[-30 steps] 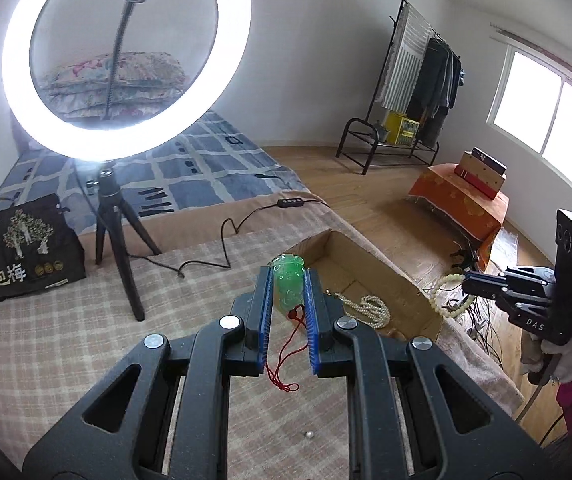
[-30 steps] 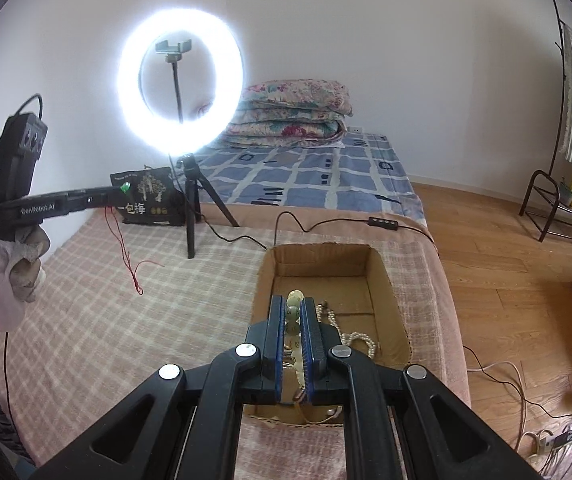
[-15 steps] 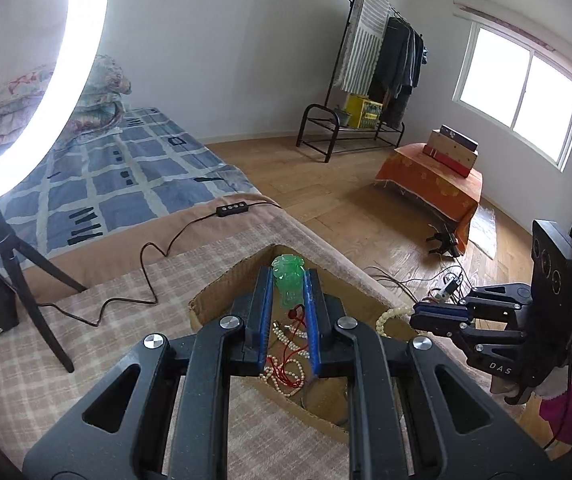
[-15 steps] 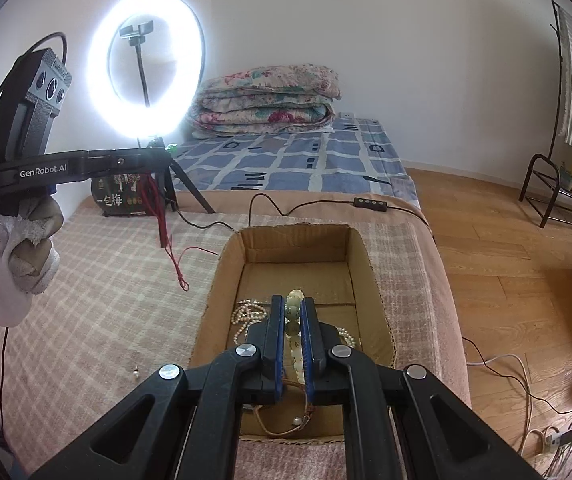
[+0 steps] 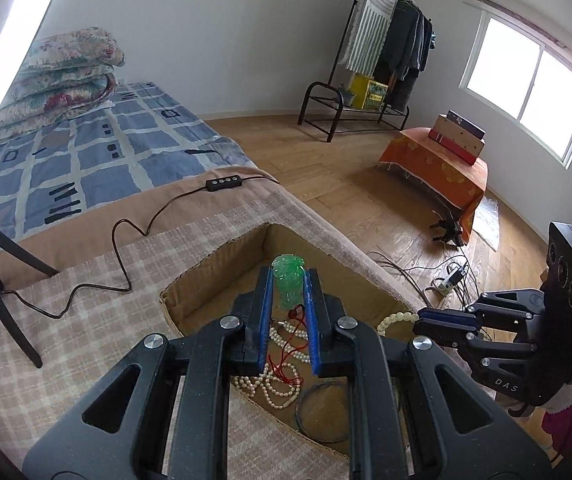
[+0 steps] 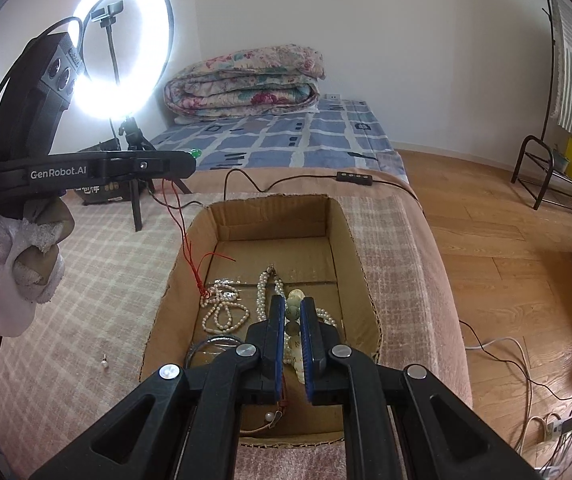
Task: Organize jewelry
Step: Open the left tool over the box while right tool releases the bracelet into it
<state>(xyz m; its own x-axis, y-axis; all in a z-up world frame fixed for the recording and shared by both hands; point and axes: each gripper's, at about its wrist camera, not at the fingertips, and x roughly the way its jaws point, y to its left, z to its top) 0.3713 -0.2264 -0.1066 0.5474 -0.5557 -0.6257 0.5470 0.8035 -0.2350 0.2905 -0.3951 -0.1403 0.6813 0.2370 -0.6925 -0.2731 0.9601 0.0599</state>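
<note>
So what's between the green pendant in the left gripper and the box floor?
Only its red cord, hanging from the pendant in the left gripper to the pearls on the box floor; right wrist view shows it.

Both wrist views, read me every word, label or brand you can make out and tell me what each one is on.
"GenRobot.AI": white lettering on the side of the left gripper, right wrist view.
"DAS": on the body of the right gripper, left wrist view.
Black bag behind the tripod: printed characters, too blurred to read.
Yellow box on the clothes rack: print too small to read.
</note>
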